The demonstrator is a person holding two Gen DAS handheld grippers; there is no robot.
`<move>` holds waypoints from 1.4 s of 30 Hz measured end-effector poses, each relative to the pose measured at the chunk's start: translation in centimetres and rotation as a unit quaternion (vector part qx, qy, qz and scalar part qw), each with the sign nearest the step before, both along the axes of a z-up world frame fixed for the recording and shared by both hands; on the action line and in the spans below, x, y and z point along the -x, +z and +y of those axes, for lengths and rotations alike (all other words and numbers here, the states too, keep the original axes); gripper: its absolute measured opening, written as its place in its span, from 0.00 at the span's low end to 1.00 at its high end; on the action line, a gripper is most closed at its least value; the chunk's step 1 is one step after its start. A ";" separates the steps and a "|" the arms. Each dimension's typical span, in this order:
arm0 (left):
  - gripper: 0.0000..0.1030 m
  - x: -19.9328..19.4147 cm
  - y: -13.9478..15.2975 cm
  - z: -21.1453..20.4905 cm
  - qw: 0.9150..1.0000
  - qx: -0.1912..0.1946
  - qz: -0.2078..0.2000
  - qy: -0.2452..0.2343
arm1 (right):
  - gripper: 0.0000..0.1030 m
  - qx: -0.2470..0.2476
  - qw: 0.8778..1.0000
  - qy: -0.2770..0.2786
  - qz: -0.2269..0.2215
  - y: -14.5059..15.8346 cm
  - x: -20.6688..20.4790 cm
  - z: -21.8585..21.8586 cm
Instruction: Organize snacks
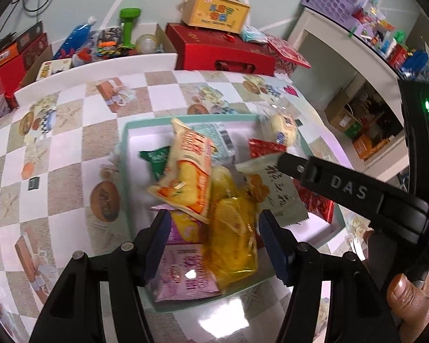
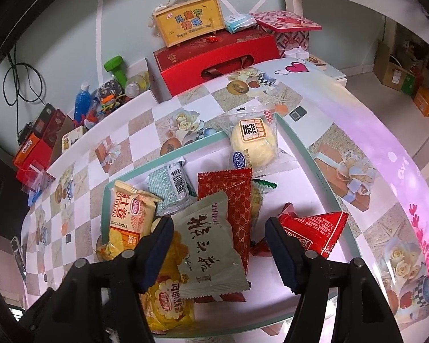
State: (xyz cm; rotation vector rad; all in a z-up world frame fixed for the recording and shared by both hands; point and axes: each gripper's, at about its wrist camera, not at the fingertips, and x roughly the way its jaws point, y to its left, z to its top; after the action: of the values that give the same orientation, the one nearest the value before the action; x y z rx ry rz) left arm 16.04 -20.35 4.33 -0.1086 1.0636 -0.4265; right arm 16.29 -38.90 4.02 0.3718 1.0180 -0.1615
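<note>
A: Two hand-held grippers over the tray (image 1: 126,143), both pointing steeply down. Left hand-held gripper (image 1: 211,240): jaws apart, nothing clamped. A clear yellow snack bag (image 1: 234,237) and a pink packet (image 1: 183,280) lie between and under the fingers, pads not pressing on either.

B: Right one?

A: Right hand-held gripper (image 2: 218,245): jaws apart too, straddling a pale green packet with black brush lettering (image 2: 207,248). Gap shows on both sides, so no grip. A long red packet with gold pattern (image 2: 237,200) lies under it, just ahead of the fingers.

B: Rest of the snacks?

A: All in the tray. Beside the right gripper's left finger: an orange-and-cream wafer pack (image 2: 131,214) and a yellow bag (image 2: 168,300). Beside its right finger: a red triangular packet (image 2: 314,231). Further ahead: a teal-patterned pack with a barcode (image 2: 171,185), then a round cake in clear wrap (image 2: 254,140) on the tray's far rim.

B: Beyond the tray?

A: Checkered table (image 2: 123,143), then a red gift box (image 2: 214,57) with a yellow carry box (image 2: 188,24) on top.
</note>
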 end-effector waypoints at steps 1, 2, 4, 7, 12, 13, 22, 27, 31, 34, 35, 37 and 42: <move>0.63 -0.1 0.0 0.4 1.000 0.001 0.000 0.008 | 0.69 0.000 1.000 0.000 0.001 0.0 0.0 0.0; 0.63 -0.2 0.1 1.1 1.000 0.000 -0.002 0.023 | 0.72 0.001 1.000 0.001 0.002 -0.1 0.0 0.0; 0.69 -0.6 0.3 2.4 0.999 -0.008 -0.009 0.053 | 0.79 0.005 1.000 0.004 0.003 -0.1 -0.1 0.2; 0.85 -1.0 0.6 4.4 0.994 -0.028 -0.025 0.102 | 0.88 0.005 1.000 0.012 0.003 -0.2 -0.3 0.7; 0.87 -1.3 0.4 6.9 0.988 -0.038 -0.032 0.147 | 0.98 0.015 1.000 0.025 0.004 -0.2 -0.5 1.6; 0.87 -1.4 0.3 7.1 0.987 -0.043 -0.033 0.152 | 0.99 0.017 0.999 0.028 0.004 -0.2 -0.5 1.9; 0.89 -1.7 -0.3 7.5 0.983 -0.068 -0.040 0.166 | 1.00 0.020 0.999 0.048 0.008 -0.5 -0.9 3.2; 0.96 -1.9 -0.4 7.9 0.981 -0.071 -0.041 0.176 | 1.00 0.022 0.998 0.062 0.010 -0.6 -1.0 4.1; 0.96 -2.0 -0.5 8.1 0.979 -0.082 -0.037 0.184 | 1.00 0.027 0.997 0.070 0.009 -0.4 -0.9 4.8; 0.96 -2.0 -0.4 8.2 0.977 -0.095 -0.037 0.189 | 1.00 0.030 0.997 0.075 0.006 -0.2 -0.8 5.3; 0.96 -2.0 -0.3 8.3 0.976 -0.099 -0.039 0.191 | 1.00 0.031 0.997 0.076 0.005 -0.1 -0.7 5.4; 0.96 -1.9 -0.1 8.4 0.973 -0.107 -0.043 0.198 | 1.00 0.032 0.996 0.078 0.002 0.1 -0.6 5.6; 0.96 -1.4 0.4 8.7 0.964 -0.140 -0.054 0.219 | 1.00 0.034 0.996 0.077 -0.004 0.6 -0.3 5.7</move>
State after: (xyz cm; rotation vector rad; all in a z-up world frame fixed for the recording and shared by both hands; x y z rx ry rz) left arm 17.42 -11.68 4.73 -0.0645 0.9484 0.1187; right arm 16.62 -33.21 4.60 0.2315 1.0259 -0.0550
